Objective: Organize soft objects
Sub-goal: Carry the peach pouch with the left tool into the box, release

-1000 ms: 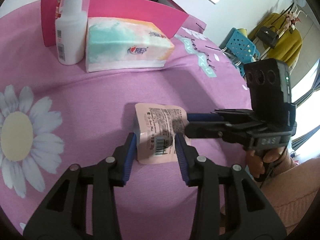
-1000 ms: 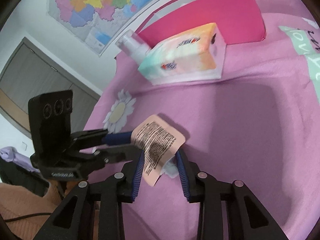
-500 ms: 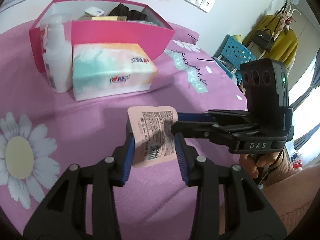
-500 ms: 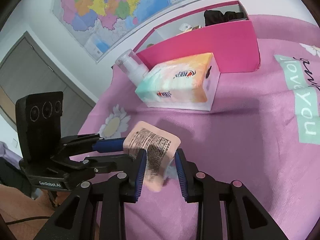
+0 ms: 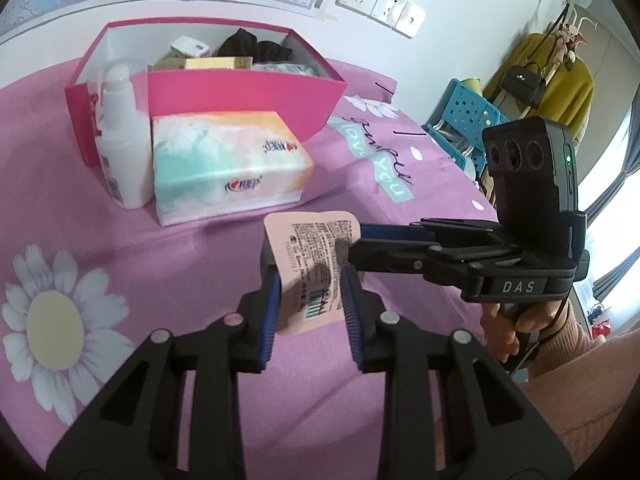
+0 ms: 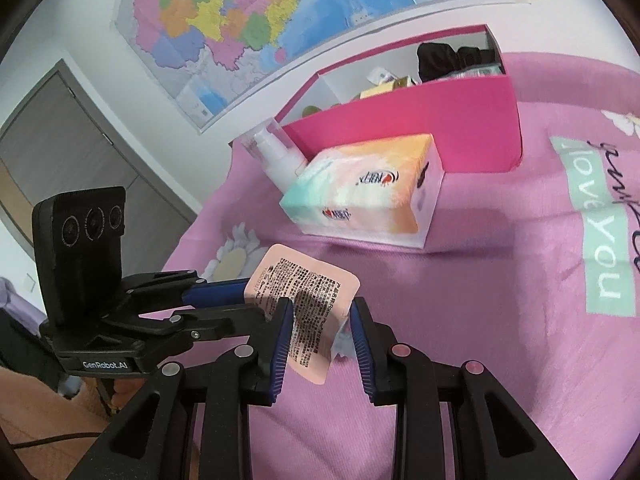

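Note:
A small pink soft packet (image 5: 316, 264) with printed text and a barcode hangs in the air above the pink bedspread. My left gripper (image 5: 310, 286) is shut on its sides. My right gripper (image 6: 320, 320) comes in from the right and is shut on the same packet (image 6: 308, 308); its fingers (image 5: 384, 240) cross the packet's upper right corner. A pink storage box (image 5: 240, 92) stands at the back with several items inside. A tissue pack (image 5: 228, 168) and a white pump bottle (image 5: 120, 140) stand in front of it.
The bedspread (image 5: 100, 260) has white daisy prints and a green text strip (image 5: 380, 160). A blue crate (image 5: 464, 120) and a clothes rack with a yellow garment (image 5: 552, 80) stand beyond the bed's right side. A wall map (image 6: 280, 20) hangs behind.
Both grippers have lifted the pink packet off the bedspread and raised it, so the box's inside now shows. Both stay closed on the packet.

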Demonstrator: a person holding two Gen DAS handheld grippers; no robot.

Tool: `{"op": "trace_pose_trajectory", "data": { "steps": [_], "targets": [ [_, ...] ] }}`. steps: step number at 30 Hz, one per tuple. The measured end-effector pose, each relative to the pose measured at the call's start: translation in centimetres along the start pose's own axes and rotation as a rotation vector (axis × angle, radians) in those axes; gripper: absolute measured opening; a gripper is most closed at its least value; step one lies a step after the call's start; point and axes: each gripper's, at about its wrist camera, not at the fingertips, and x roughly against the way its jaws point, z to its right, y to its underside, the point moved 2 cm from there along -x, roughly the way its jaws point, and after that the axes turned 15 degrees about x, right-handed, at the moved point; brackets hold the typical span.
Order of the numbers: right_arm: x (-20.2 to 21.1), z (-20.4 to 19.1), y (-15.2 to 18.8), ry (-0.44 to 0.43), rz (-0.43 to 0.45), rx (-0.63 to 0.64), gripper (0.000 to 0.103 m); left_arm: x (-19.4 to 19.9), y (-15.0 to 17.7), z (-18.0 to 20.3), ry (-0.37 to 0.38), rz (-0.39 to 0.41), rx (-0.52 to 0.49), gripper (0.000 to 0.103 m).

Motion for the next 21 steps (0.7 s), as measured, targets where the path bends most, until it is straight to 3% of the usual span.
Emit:
{"op": "trace_pose_trajectory", "data": {
  "steps": [21],
  "targets": [
    [1.8,-0.4,-4.0,0.042,0.086,0.086,0.030,1.8,-4.0,0.8,0.004,0.091,-0.024,0.032]
  ]
}}
